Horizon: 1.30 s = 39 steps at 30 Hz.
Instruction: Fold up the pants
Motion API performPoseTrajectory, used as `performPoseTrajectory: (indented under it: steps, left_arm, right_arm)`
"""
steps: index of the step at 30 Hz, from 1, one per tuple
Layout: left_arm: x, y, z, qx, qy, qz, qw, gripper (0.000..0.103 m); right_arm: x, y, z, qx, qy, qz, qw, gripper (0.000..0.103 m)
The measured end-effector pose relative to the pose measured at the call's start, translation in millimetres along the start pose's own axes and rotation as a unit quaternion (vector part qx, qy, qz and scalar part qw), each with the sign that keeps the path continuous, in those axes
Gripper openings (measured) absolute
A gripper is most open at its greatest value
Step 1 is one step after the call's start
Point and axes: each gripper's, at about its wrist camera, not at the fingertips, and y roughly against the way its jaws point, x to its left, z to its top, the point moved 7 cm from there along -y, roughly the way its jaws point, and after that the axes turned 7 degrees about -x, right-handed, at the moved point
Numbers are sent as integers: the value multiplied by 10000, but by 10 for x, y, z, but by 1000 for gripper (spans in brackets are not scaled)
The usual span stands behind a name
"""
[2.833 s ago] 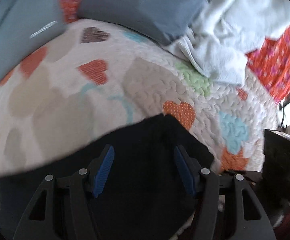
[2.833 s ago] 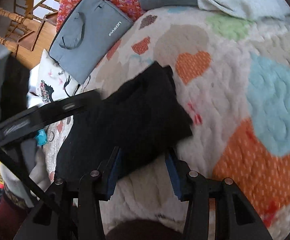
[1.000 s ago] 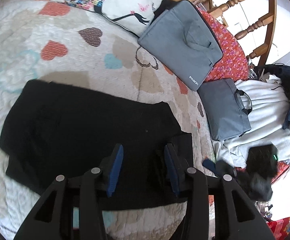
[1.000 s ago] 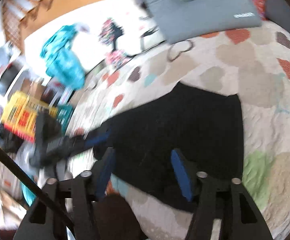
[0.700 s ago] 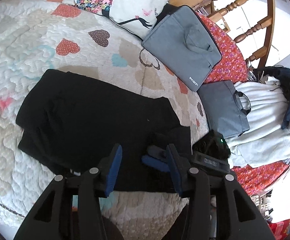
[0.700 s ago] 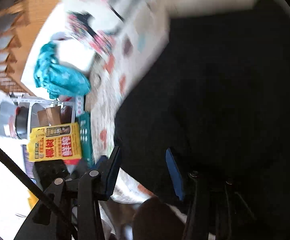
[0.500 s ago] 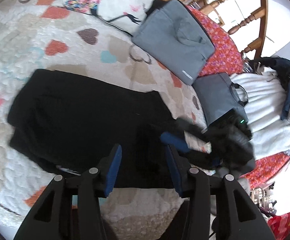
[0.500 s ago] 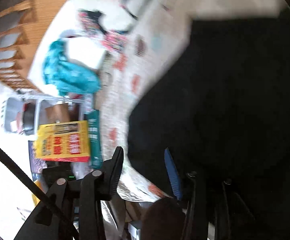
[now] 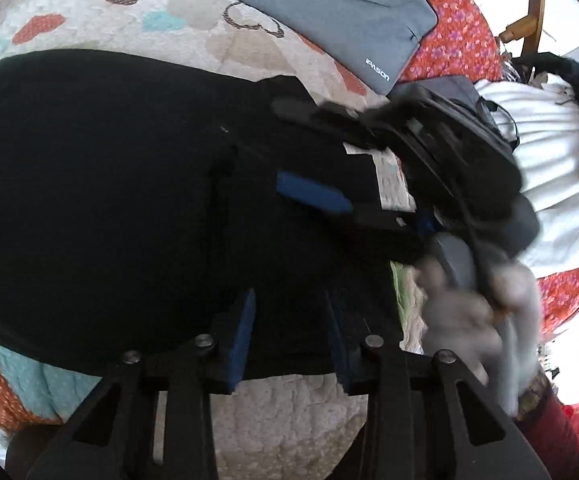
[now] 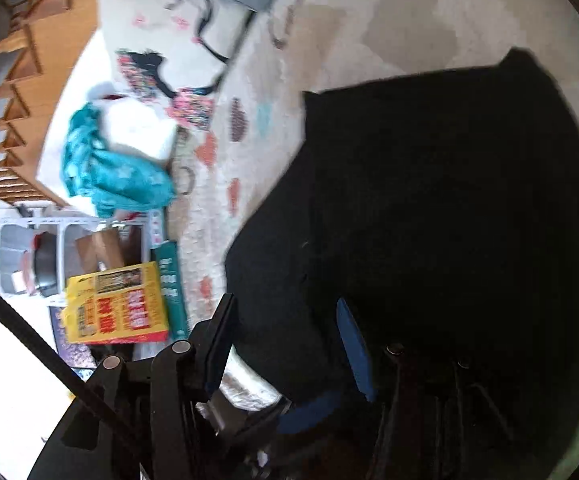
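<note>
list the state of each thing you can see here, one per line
pants: folded flat on the quilt, no claw holding them
left claw: open, over the near edge of the pants
right claw: open, over the pants
grey sleeve: flat, closed, at the far side of the quilt
quilt: spread out under the pants
yellow box: lying beside the bed, closed

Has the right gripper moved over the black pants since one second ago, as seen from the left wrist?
Yes. The right gripper now reaches across the black pants, toward the gray laptop sleeve.
</note>
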Motion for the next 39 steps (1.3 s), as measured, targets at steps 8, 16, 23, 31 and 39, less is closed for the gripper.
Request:
performPoseTrajectory:
  steps: [8,16,23,31,39]
  left_arm:
    - [11,30,-32,-149,-90,-253,9995,34]
    - [62,91,-62,-191,-50,-381,9991,34]
    - [17,135,-65,-215,-189,-310,9991,34]
    - [92,757,161,-665,-28,-226,9975,37]
    - [704,1584,236,-1473,724,127,9863,43]
  right_arm:
    - [100,480,685,-1249,747,-1006,9842,50]
    - [-17,1041,365,-1269,64,29,9919,60]
    - [-682,870,581,-1621,-1038,-111,9812,37]
    - [91,884,423,-1375,-39,-70,9905,56]
    - [249,-128,636,-726,61,-286,9969,56]
